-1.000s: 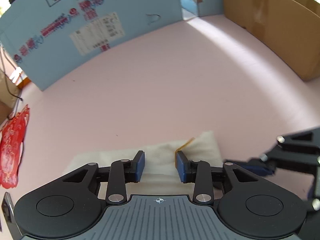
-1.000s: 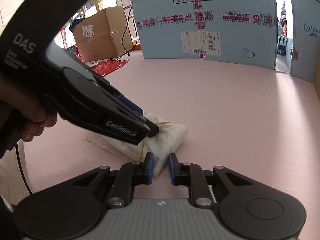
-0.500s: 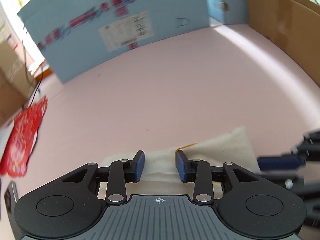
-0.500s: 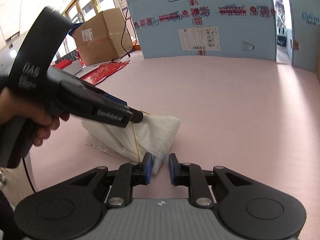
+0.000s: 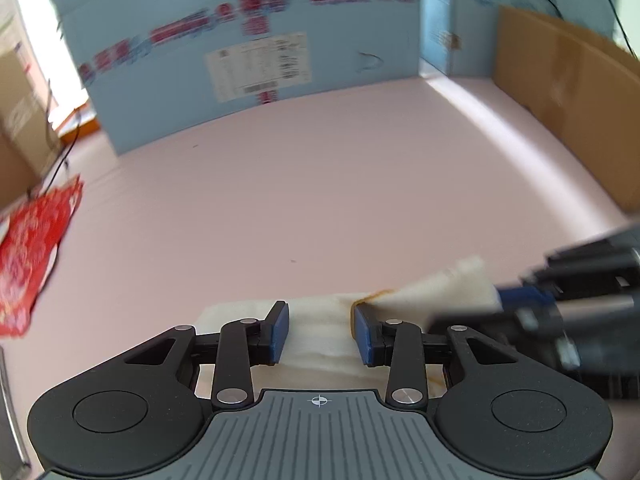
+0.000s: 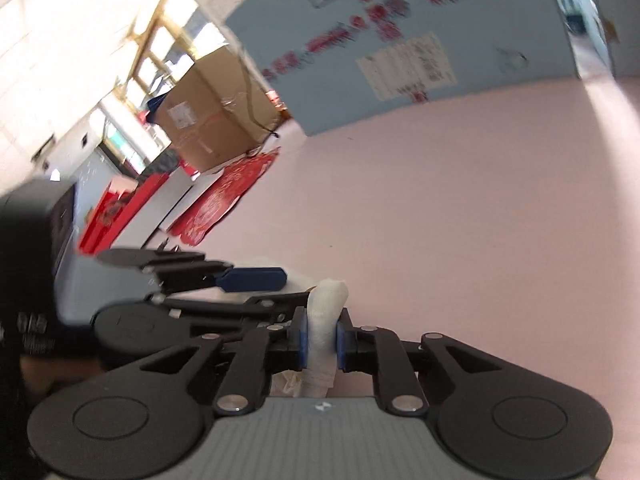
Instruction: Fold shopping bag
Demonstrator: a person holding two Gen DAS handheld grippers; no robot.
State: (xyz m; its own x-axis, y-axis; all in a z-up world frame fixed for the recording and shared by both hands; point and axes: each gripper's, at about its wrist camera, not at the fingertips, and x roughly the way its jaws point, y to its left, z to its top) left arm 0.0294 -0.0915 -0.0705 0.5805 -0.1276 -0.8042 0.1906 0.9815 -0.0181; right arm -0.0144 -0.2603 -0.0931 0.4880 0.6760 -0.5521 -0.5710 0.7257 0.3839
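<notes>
My right claw (image 6: 322, 338) is closing, and its two blue pads already pinch a bunched end of the white shopping bag (image 6: 325, 312). The cloth sticks up between the pads like a little roll.

My left claw (image 5: 319, 334) is partly open. Its blue pads sit over the middle of the bag (image 5: 320, 320), one on each side of a flat strip of it, and I cannot tell if they squeeze it. A thin yellow trim (image 5: 372, 294) on the bag curls right beside the pad on the right.

The bag lies folded small on the pink table (image 5: 360, 180), close in front of me. One end lifts up toward my right claw (image 5: 516, 296), which holds it there.

Farther off on the left, a red paper sheet (image 5: 32, 256) lies on the table. At the far edge stands a big blue board (image 5: 240, 60) with blurry red marks and a white label. A brown cardboard wall (image 5: 568, 100) stands along the right side. From the right wrist view, a brown box (image 6: 212, 116) sits beyond the red paper.
</notes>
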